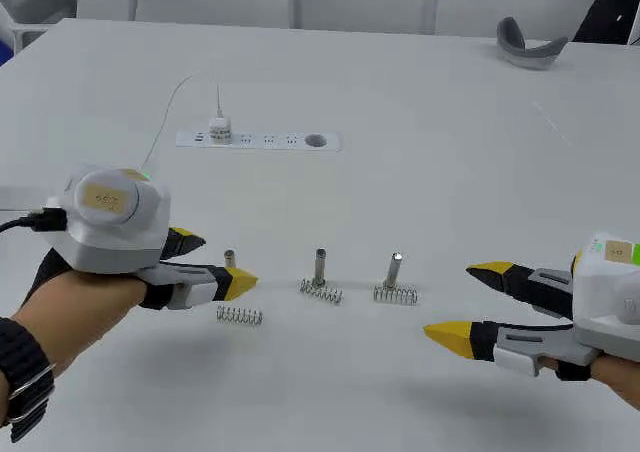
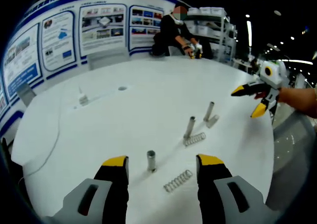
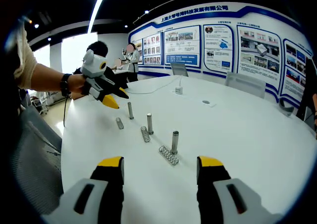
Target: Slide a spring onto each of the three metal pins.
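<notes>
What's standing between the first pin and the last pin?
In the head view, the middle pin stands between the left pin and right pin, with a spring lying by its foot.

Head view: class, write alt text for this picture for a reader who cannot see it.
Three metal pins stand upright in a row on a white table, each with a loose spring lying beside it. The left tongs are open by the left-hand pin; the right tongs are open off to the right. A power strip lies behind.
</notes>
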Tool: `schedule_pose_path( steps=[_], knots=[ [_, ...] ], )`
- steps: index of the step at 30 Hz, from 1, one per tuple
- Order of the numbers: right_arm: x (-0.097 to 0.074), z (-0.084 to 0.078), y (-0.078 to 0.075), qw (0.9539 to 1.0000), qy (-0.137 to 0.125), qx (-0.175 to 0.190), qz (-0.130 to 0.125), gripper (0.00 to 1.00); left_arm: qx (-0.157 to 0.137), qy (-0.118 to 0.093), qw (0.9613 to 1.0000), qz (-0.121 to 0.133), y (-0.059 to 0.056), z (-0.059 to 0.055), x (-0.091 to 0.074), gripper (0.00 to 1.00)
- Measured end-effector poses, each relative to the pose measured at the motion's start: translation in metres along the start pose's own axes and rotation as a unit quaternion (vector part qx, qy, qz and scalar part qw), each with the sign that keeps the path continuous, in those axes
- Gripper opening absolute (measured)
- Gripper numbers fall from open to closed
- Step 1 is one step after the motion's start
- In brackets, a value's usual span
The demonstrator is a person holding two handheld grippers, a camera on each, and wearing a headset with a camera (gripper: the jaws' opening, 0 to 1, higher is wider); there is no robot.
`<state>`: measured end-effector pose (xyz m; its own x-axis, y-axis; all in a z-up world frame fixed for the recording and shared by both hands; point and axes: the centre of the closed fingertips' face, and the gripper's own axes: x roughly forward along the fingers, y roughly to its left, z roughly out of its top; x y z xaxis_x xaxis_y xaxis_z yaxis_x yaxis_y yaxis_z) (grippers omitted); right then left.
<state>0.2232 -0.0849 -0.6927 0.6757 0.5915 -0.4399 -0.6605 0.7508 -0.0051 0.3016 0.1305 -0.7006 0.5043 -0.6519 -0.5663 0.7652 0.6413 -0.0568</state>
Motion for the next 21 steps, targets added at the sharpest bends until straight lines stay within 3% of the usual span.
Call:
schedule_pose_path(
  steps=[8,21],
  knots=[
    [0.002,-0.001,0.003,1.0,0.006,-0.001,0.007,0.58,0.009,-0.009,0.9997,-0.023,-0.008,-0.005,-0.004,0.59],
    [0.01,0.002,0.015,0.9996,0.014,-0.011,0.024,0.56,0.02,-0.014,0.9992,-0.032,-0.012,-0.014,-0.013,0.6]
  ],
)
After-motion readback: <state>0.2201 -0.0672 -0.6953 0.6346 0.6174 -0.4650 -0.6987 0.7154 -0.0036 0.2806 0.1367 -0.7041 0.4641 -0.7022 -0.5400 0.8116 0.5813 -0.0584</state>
